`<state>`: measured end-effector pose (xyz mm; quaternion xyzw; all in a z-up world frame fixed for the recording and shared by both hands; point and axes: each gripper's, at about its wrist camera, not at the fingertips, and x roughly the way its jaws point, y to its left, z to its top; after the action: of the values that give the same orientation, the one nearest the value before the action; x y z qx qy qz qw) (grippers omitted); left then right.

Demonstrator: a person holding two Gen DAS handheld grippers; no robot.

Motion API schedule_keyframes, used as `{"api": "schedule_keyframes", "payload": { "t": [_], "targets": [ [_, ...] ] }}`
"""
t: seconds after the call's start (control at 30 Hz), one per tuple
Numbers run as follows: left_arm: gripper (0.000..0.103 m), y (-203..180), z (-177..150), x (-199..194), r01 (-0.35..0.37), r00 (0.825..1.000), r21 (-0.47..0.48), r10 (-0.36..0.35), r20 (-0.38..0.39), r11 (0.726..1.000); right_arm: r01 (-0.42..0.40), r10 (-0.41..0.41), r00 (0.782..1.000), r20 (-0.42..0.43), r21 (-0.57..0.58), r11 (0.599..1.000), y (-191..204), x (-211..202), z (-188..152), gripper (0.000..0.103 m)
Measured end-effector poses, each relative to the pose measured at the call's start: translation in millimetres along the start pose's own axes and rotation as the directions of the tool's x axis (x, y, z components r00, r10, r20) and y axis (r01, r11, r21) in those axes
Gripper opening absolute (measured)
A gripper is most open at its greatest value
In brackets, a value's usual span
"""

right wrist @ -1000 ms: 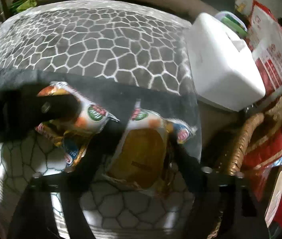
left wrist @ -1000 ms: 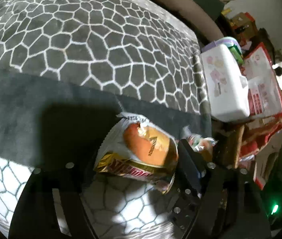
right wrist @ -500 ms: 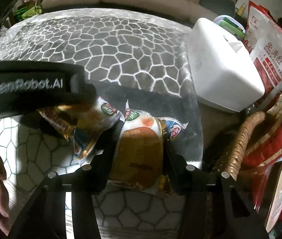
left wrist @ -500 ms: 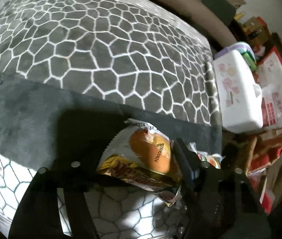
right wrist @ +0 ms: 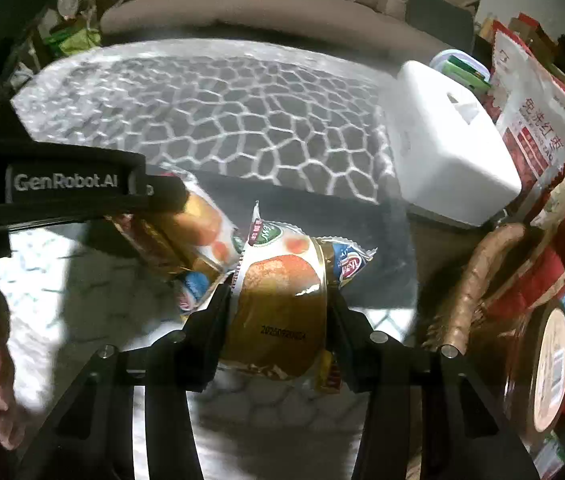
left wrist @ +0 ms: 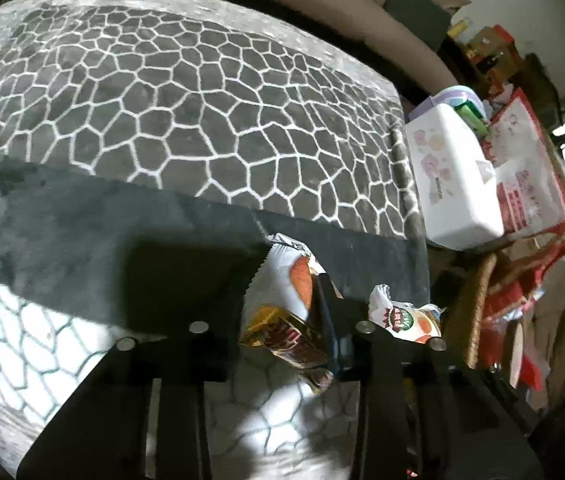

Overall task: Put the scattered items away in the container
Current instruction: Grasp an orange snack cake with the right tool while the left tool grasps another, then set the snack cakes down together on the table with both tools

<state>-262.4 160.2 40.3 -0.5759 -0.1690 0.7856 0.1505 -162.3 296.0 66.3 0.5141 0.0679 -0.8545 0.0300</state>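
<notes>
Both tools' jaws have just been closing: left tool (left wrist: 282, 320) clenched on left bun packet (left wrist: 286, 312), right tool (right wrist: 278, 312) on right bun packet (right wrist: 278, 304), basket (right wrist: 478, 280) right. Light, crinkly, squashable; grip mid-body.

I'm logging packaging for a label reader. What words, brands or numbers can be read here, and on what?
"GenRobot.AI": on the left claw's black body.
"免洗红枣": on the red bag.
Printed date code on the bun packet in the right claw: starts "2025", the rest blurred.
Logos on both bun packets, the other bun packet, and the tissue box: too blurred to read.
</notes>
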Motion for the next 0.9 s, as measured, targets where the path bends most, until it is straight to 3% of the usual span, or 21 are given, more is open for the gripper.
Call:
{"api": "schedule_keyframes", "payload": {
  "t": [0.4, 0.6, 0.77, 0.9],
  "targets": [
    [0.024, 51, -59, -76, -0.046, 0.998, 0.080, 0.048, -0.031, 0.996, -0.186, 0.186, 0.982, 0.007, 0.068, 0.980, 55, -54, -46, 0.048],
    [0.024, 73, -85, -106, -0.076, 0.996, 0.099, 0.081, -0.043, 0.992, -0.188, 0.190, 0.982, -0.021, 0.064, 0.980, 88, -55, -74, 0.048],
    [0.042, 88, -98, -115, -0.101, 0.994, 0.080, 0.103, -0.024, 0.992, -0.147, 0.152, 0.987, -0.044, 0.108, 0.983, 93, -40, -95, 0.048],
    [0.046, 100, -109, -119, -0.091, 0.996, 0.059, 0.092, -0.018, 0.994, -0.151, 0.159, 0.987, -0.033, 0.164, 0.975, 86, -37, -107, 0.049]
  ]
}}
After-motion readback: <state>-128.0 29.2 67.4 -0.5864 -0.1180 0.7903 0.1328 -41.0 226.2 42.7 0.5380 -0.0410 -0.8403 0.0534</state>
